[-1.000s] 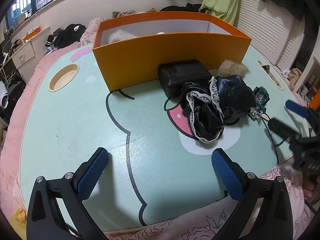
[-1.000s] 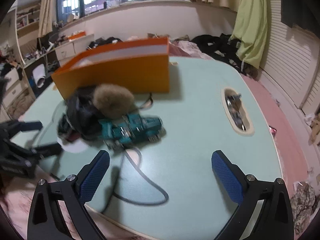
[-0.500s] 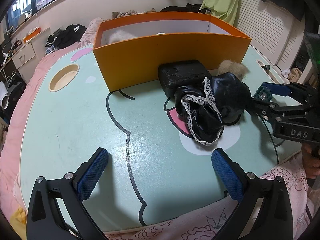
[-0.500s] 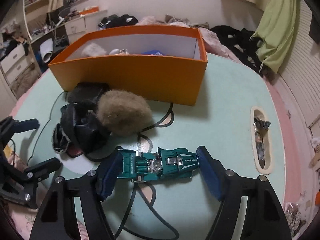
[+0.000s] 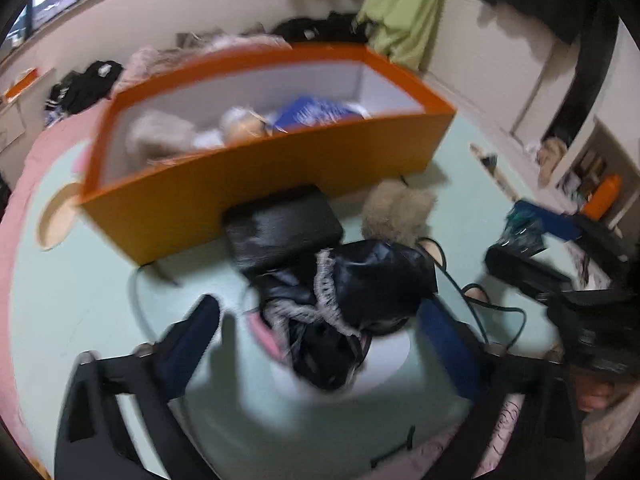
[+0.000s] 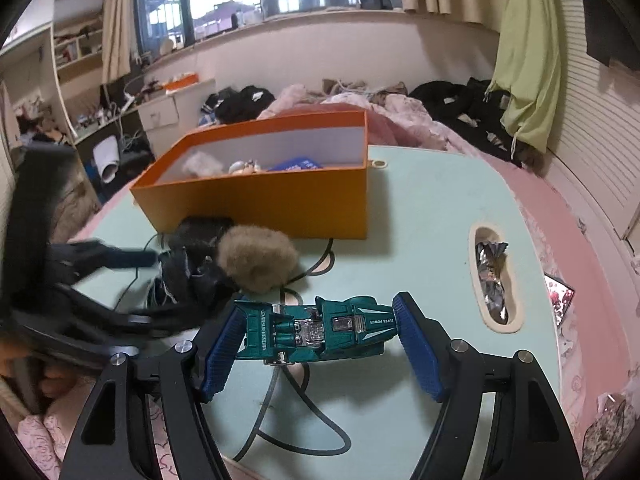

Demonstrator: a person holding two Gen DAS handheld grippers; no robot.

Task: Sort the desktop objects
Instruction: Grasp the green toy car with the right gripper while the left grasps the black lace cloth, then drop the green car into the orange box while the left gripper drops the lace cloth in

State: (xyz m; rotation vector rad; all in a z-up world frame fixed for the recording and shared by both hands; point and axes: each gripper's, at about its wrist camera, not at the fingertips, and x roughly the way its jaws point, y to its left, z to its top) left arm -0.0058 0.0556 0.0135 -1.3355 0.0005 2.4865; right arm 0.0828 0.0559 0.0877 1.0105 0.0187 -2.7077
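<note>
Between the right gripper's (image 6: 320, 334) 2 blue pads a teal toy car (image 6: 316, 334) is clamped end to end, nose and tail pressed against the pads, and it is held just above the green table (image 6: 432, 216). Ahead of it the table is bare up to the orange box (image 6: 280, 204), whose top is open and whose near wall stands well apart from the car. To the right an oval slot (image 6: 496, 280) with foil scraps inside is set near the table's edge.

The left gripper (image 5: 320, 344) is seen blurred over a black lace-trimmed cloth (image 5: 352, 304); its jaws have just been closing, yet the pads are apart on either side of the cloth and not pressed on it. Behind the cloth a black pouch (image 5: 284, 220) lies against the box wall, and a tan fur ball (image 5: 396, 212) sits just beside both — little free room is left there. A dark cable (image 5: 480, 312) runs across the table to the right of the cloth. Open green surface is left to the left of the cloth, up to the round cup hole (image 5: 52, 220).
</note>
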